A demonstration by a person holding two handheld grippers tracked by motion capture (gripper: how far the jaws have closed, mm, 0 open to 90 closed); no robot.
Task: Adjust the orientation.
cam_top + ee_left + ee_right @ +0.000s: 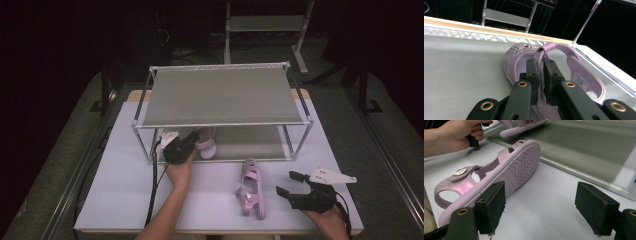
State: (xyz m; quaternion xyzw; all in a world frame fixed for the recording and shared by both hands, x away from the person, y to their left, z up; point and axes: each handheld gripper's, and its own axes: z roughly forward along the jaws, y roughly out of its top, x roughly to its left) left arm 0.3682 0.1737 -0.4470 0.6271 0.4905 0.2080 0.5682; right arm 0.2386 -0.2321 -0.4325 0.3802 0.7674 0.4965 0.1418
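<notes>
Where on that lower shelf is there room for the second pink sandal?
The lower shelf lies bare to the right of the first sandal, out to the right posts. Its left end is crowded: the left gripper grips that sandal's strap there. The second sandal lies on its side on the table.

Upper shelf (220, 95) hides the held sandal's (206, 141) toe.

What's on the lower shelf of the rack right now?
One pink sandal sits on the lower shelf near its left front, its strap pinched by the left gripper. The top shelf covers the back of the lower one, so that part can't be checked.
</notes>
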